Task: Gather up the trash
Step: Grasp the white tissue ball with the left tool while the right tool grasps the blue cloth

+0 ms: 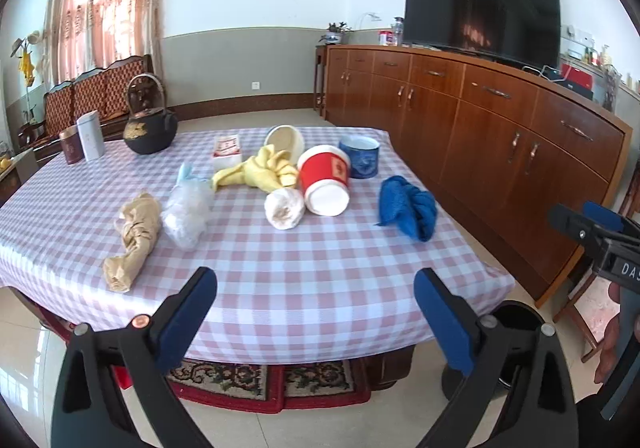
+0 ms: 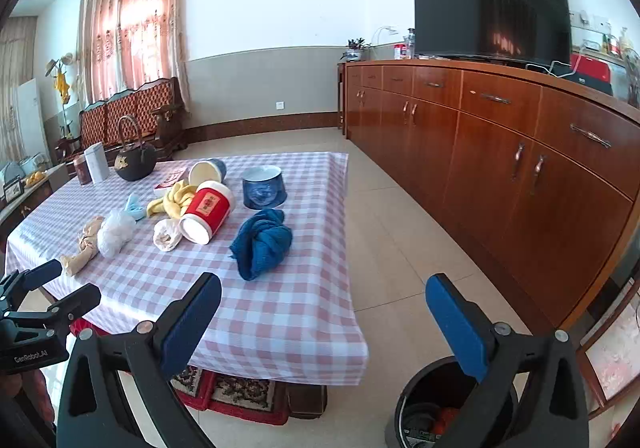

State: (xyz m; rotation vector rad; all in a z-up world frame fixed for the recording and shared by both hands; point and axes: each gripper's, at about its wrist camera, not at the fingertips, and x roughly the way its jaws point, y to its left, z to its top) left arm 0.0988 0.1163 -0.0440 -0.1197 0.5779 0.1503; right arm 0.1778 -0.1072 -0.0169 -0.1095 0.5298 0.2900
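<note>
Both wrist views near, facing the shared checkered table [image 1: 280,268] from its front edge.

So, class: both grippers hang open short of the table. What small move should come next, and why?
Probably reach the left gripper forward to the crumpled brown paper. It lies nearest that gripper on the table, nothing is held yet, and the bin waits on the floor below the right gripper.

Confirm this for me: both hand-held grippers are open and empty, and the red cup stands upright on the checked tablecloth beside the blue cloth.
Not quite. The red cup lies on its side, its white base facing the camera, as the right wrist view shows. The rest holds: both the left hand-held gripper and right hand-held gripper are open and empty, and the blue cloth is beside the cup.
</note>
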